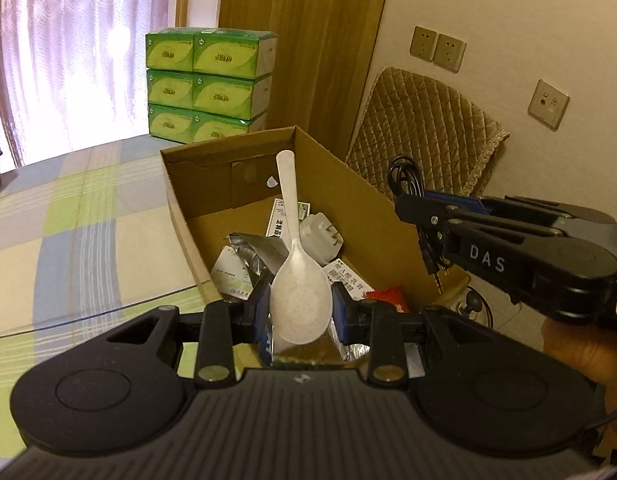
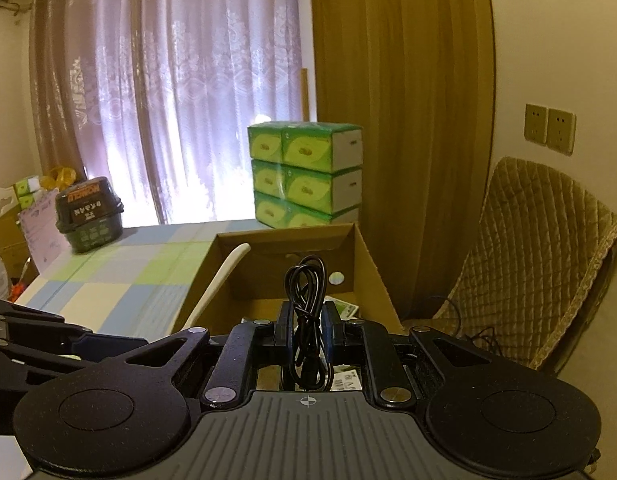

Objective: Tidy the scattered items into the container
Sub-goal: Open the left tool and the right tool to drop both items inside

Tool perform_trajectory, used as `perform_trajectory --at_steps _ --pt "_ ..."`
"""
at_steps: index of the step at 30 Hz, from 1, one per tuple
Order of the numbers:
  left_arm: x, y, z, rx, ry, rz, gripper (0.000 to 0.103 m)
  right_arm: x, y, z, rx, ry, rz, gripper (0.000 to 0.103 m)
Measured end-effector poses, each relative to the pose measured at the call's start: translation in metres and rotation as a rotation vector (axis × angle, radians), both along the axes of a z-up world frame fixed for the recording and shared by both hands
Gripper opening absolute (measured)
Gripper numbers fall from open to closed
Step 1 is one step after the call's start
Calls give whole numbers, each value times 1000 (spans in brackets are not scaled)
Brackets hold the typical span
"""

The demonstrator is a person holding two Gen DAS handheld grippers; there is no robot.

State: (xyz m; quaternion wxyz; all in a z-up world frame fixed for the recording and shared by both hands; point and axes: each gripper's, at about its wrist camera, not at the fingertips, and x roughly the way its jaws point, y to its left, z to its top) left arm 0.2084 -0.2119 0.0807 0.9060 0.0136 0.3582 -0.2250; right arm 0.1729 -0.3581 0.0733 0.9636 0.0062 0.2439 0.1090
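My left gripper [image 1: 300, 312] has its fingers pinching the white rice spoon [image 1: 298, 280] by its bowl above the open cardboard box [image 1: 372, 216] on the checked tabletop [image 1: 68, 216], while my right gripper [image 2: 307, 328] clamps a coiled black cable [image 2: 306, 304] over that box.

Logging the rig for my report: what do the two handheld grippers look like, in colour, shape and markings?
Both are matte black plastic. The left gripper has a ribbed grey top plate, two round discs at its sides, silver pivot pins and blue finger pads. The right gripper matches it; its side carries white "DAS" lettering.
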Motion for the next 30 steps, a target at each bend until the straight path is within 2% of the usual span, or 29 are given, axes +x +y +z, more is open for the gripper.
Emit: perform_trajectory --at_steps 5,6,7,8,13,20,30 --pt "13 -5 -7 -7 1 10 28 6 -4 -8 -1 15 -2 16" --pt "15 -5 -7 -8 -3 20 31 7 -5 -9 -1 18 -3 16" --pt "16 -4 -8 -8 -7 31 44 8 -5 -10 -1 21 -4 16" --pt "16 -2 -8 -8 -12 39 51 9 -6 -11 -2 23 -5 16" --pt "9 11 -10 16 -29 52 52 14 -7 -14 -6 32 -3 16" --pt "-7 28 -14 25 -31 76 66 18 -1 -16 -13 40 12 16" --pt "-16 41 -11 28 -45 99 76 29 9 -20 -5 71 45 16"
